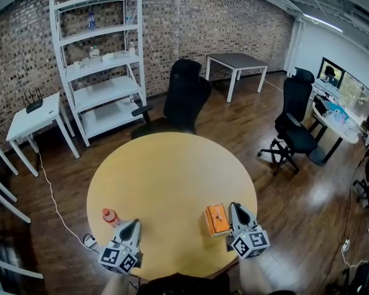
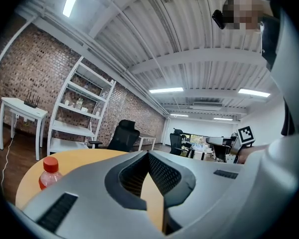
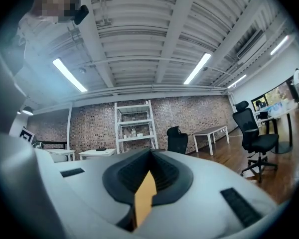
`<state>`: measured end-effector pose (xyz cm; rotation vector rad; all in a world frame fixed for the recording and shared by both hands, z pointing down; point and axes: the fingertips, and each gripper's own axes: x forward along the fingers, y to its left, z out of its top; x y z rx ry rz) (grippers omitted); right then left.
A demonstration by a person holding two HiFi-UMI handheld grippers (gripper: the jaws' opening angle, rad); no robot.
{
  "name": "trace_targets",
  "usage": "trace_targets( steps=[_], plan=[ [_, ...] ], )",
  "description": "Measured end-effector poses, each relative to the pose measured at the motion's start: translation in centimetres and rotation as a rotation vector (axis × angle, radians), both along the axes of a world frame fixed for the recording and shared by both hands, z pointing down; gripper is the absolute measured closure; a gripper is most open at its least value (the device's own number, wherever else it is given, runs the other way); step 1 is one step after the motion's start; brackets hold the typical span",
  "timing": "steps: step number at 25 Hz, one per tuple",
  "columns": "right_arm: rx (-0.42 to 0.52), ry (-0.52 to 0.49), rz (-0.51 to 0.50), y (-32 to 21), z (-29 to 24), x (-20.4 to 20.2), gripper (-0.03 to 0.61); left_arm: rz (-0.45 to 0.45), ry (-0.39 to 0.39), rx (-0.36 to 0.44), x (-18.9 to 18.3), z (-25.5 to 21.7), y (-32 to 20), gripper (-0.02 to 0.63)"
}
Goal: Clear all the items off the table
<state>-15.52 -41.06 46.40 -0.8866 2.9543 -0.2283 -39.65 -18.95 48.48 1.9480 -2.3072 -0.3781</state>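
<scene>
Round yellow table [image 1: 172,165], two items on it. Item one: small bottle [image 1: 109,216] with a red cap, upright near the near-left edge, just beside our left gripper [image 1: 133,223]. Item two: flat orange box [image 1: 217,219], lying near the near-right edge, just beside our right gripper [image 1: 236,208], on its left side. Jaws, both grippers: clenched tip to tip with nothing between them; only bare tabletop shows through the gap behind the pads. Step in hand, as we judge it: clearing not yet begun, first pick due. To do it well we would part the jaws fully before closing in, take the bottle around its body below the cap with the gripper level so it does not tip, and take the box across its narrow sides, not its flat face. View notes: only the head view shows the box and how both items lie relative to the grippers. The left gripper view shows the bottle at its left margin, off the jaw line, so that gripper would need to swing left. The right gripper view shows no item, only a white shelf [image 3: 134,126] and brick wall [image 3: 199,113] beyond.
</scene>
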Motion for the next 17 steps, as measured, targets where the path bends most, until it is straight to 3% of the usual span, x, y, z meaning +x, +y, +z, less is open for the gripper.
trace_targets(
  steps=[17],
  plan=[
    [-0.012, 0.021, -0.010, 0.4, 1.8, -0.9, 0.577, -0.035, 0.011, -0.014, -0.9, 1.7, 0.8, 0.609]
  ],
)
